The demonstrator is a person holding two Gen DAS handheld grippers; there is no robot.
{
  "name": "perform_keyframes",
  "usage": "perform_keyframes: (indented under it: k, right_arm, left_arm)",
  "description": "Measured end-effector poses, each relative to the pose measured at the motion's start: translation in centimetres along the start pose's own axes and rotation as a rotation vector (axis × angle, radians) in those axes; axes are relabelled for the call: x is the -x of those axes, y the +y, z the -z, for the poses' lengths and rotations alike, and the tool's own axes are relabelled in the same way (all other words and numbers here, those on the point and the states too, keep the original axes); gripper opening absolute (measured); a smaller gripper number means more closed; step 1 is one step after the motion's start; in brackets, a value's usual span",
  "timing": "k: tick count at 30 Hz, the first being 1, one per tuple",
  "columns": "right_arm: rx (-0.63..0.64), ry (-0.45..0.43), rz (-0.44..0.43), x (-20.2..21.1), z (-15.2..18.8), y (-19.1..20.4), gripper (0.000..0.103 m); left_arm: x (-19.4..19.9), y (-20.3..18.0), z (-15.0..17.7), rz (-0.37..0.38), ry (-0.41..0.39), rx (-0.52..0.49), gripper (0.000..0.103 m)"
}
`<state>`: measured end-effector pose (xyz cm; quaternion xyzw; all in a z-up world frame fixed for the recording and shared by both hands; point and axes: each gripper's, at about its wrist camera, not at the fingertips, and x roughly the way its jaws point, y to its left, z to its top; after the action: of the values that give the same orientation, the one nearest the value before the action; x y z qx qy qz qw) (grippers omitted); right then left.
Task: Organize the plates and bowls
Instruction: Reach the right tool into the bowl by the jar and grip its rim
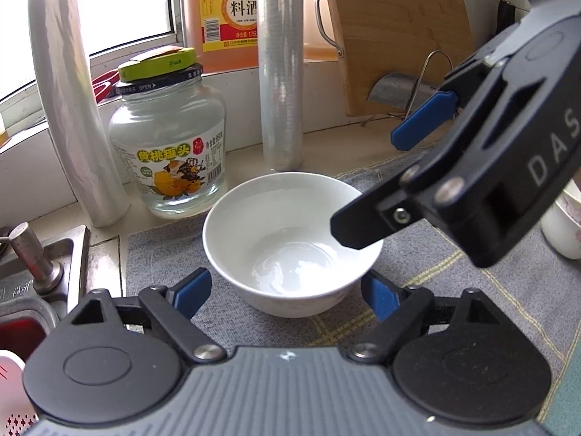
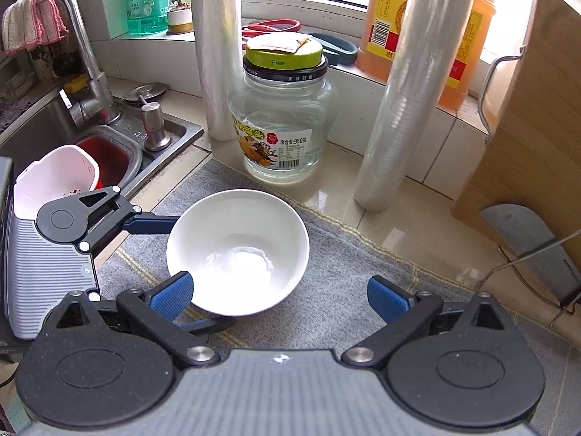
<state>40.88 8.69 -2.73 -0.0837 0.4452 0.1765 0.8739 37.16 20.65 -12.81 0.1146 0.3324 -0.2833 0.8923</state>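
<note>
- Straddling bowl [image 1: 290,239] with left gripper [image 1: 287,296], fingers spread apart, rim directly ahead.
- Hovering right gripper [image 2: 279,298] open, bowl ahead-left; left nearer.

The tiled table [image 2: 410,225] carries a grey cloth mat [image 2: 337,290] with yellow stripes. A white bowl [image 2: 238,250] sits upright on the mat. At the bowl's 12 o'clock, off the mat, stands a lidded glass jar [image 2: 283,123]. Two cling-film rolls [image 2: 410,109] stand on the table, at 11 and 2 o'clock. A wooden cutting board [image 2: 526,138] stands at 3 o'clock.
</note>
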Motion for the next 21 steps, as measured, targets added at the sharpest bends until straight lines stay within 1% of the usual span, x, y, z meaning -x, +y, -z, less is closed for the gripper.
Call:
perform_keyframes:
  k: [3, 7, 11, 13, 15, 21]
  right_arm:
    - [0.001, 0.005, -0.024, -1.0, -0.8, -0.1, 0.1]
    - [-0.001, 0.031, -0.06, -2.4, -1.5, -0.4, 0.089]
    - [0.006, 0.051, -0.07, -3.5, -2.0, -0.6, 0.082]
    - [0.008, 0.064, -0.084, -4.1, -2.2, -0.7, 0.076]
    - [0.005, 0.07, -0.092, -4.5, -2.3, -0.7, 0.074]
    - [-0.012, 0.083, -0.125, -5.3, -2.7, -1.1, 0.074]
  left_arm:
    - [0.2, 0.1, 0.0, 0.017, -0.008, 0.007, 0.088]
    - [0.3, 0.1, 0.0, 0.033, -0.009, 0.016, 0.088]
    - [0.3, 0.2, 0.0, 0.038, -0.011, 0.022, 0.088]
    - [0.2, 0.3, 0.0, 0.041, -0.011, 0.019, 0.088]
    - [0.2, 0.2, 0.0, 0.044, -0.011, 0.014, 0.088]
    - [0.1, 0.1, -0.3, 0.051, -0.014, -0.014, 0.088]
